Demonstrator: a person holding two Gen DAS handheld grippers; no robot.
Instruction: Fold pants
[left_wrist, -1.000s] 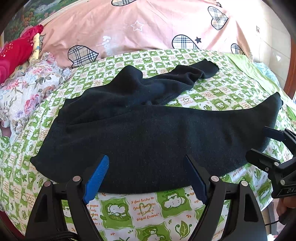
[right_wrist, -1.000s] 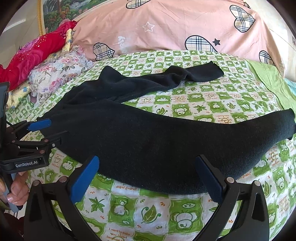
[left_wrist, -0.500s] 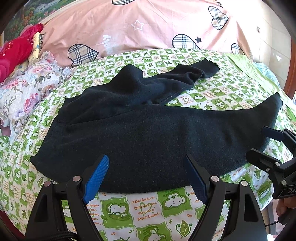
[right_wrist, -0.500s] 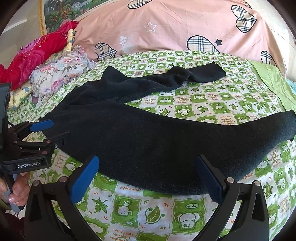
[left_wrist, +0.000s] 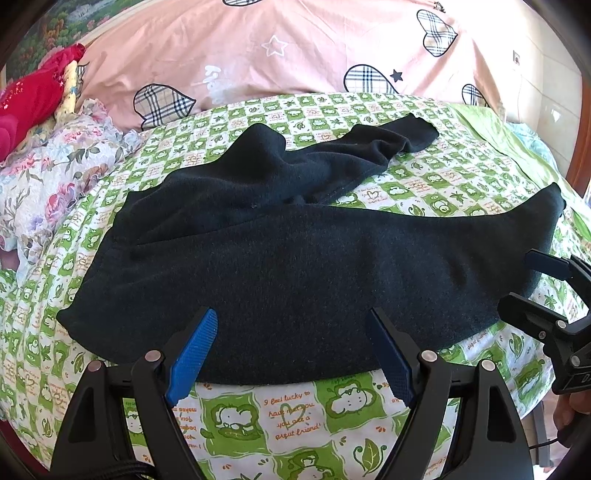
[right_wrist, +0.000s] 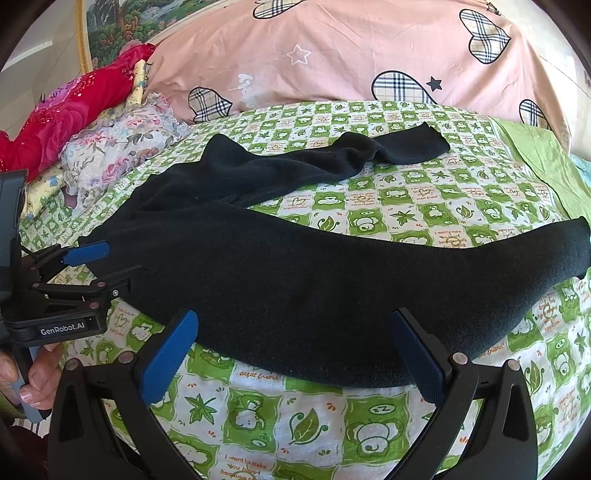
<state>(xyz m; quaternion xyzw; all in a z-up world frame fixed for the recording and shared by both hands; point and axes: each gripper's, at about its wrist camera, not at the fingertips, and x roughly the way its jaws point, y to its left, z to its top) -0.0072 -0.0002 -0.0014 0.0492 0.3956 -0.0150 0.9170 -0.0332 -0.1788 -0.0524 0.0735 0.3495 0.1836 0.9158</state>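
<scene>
On the green-checked bed sheet (left_wrist: 280, 413), black pants (left_wrist: 295, 266) lying spread, legs splayed, left gripper (left_wrist: 291, 350) and right gripper (right_wrist: 295, 354) hovering at near edge, both gaping wide, gripping nothing.

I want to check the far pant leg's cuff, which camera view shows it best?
The right wrist view: the far cuff lies flat, fully outlined against the green sheet. In the left wrist view the same cuff is visible too, but it looks more bunched.

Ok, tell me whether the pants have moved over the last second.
No. The pants stay put: their far cuff covers the same squares of the sheet.
</scene>
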